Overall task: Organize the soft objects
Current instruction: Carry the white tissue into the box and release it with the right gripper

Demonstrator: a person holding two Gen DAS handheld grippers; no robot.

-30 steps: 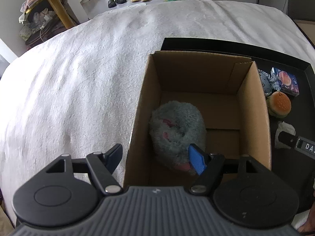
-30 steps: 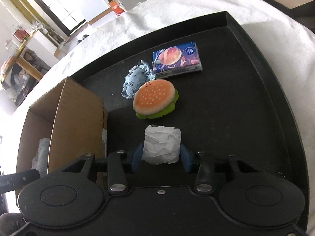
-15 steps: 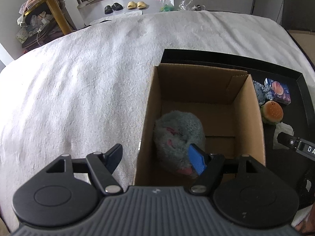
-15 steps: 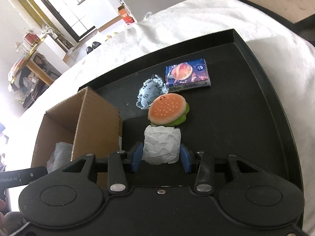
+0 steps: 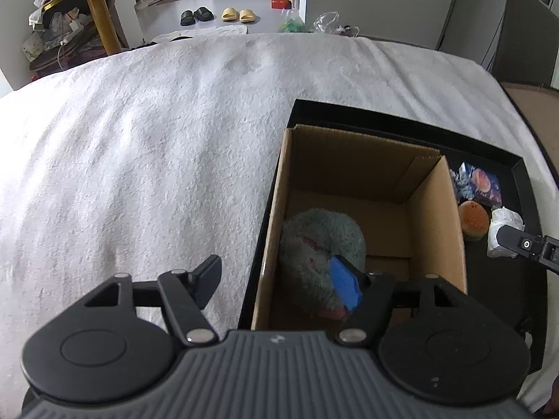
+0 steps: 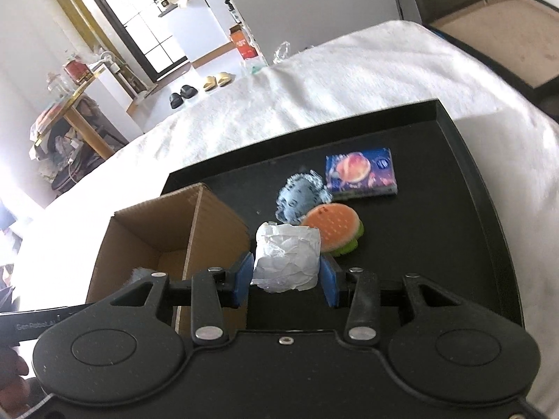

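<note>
An open cardboard box (image 5: 440, 209) stands at the left of a black tray (image 6: 489, 216). A fluffy grey-green plush (image 5: 321, 244) lies inside it. My left gripper (image 5: 279, 279) is open and empty, raised above the box's near left corner. My right gripper (image 6: 285, 276) is shut on a white crumpled paper wad (image 6: 287, 258), held above the tray just right of the box (image 6: 209, 230). A burger plush (image 6: 332, 230), a small blue-grey plush (image 6: 300, 199) and a blue tissue pack (image 6: 360, 174) lie on the tray beyond it.
The tray sits on a white fuzzy cover (image 5: 139, 157) that spreads wide to the left. A brown panel (image 6: 496, 31) stands off the far right. Slippers (image 5: 216, 15) and a cluttered side table (image 5: 70, 28) are on the floor beyond.
Both grippers have risen and pulled back. The right one has lifted the paper wad off the tray and carried it left toward the box. The left one stays open.
</note>
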